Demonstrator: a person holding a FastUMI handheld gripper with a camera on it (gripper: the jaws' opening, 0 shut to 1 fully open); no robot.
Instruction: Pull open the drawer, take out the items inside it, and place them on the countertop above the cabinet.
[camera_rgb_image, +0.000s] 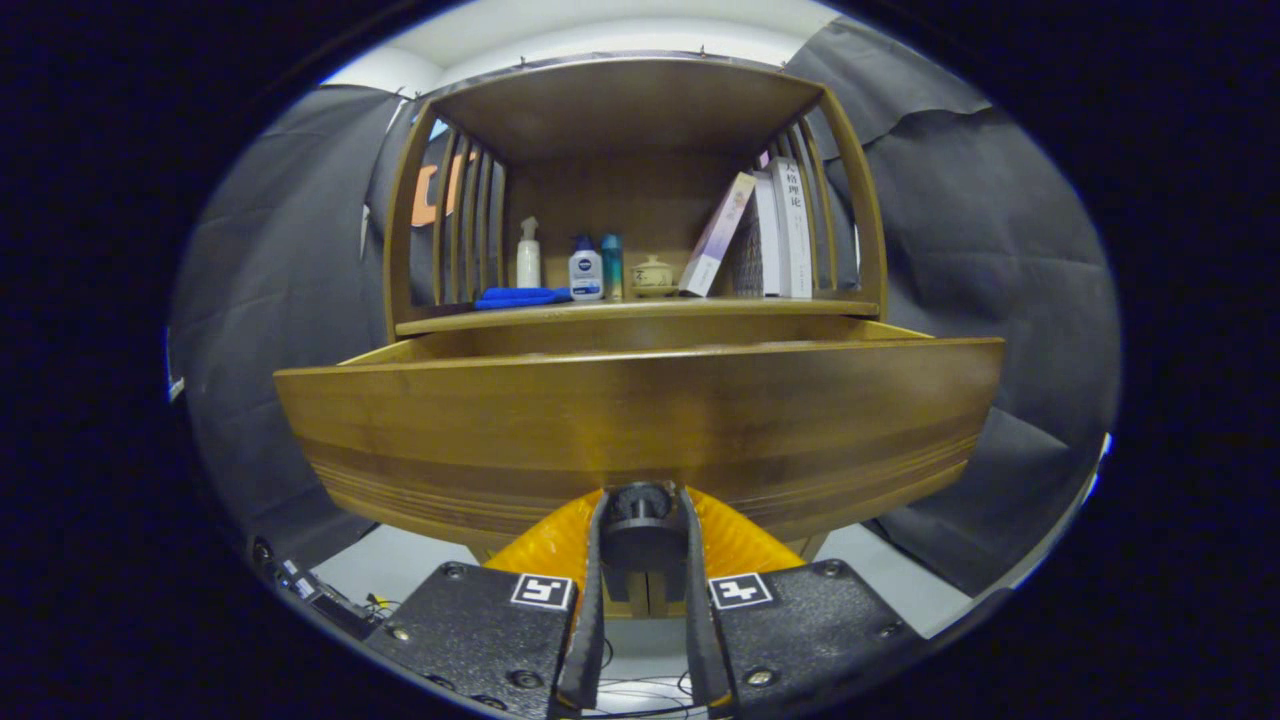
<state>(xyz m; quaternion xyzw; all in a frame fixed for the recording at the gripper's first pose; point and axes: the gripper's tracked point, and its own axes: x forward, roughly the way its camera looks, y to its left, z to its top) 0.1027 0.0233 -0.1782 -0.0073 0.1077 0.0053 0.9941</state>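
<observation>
The gripper (644, 530) is closed on the knob (640, 503) of the drawer (640, 430): its two orange fingers (545, 545) press on the dark round knob from either side, level and pointing straight at the drawer front. The knob sits at the middle of the front's lower edge.

The drawer is pulled out toward the fingers. Its wide wooden front hides most of the inside; above the top edge only the side walls and a strip of the back wall show, so I cannot tell what lies in it.

Just above and behind the drawer runs the countertop (640, 312) of the cabinet (630, 100), a wooden shelf bay with slatted sides and a roof. Near the countertop's left front edge lies a flat blue cloth (520, 297). Behind it, toward the back, stands a white spray bottle (528, 255). To the right of that, in a row, stand a white bottle with a blue cap (585, 270), a slim teal bottle (612, 266) and a small cream lidded pot (653, 277), close to one another near the middle. At the right end, books (785, 230) stand upright against the slats, and one pale book (718, 235) leans on them at a tilt.

Black cloth (980, 250) hangs on both sides of the cabinet. Below the drawer a pale floor (400, 565) shows, with some cables (310, 590) at the left.
</observation>
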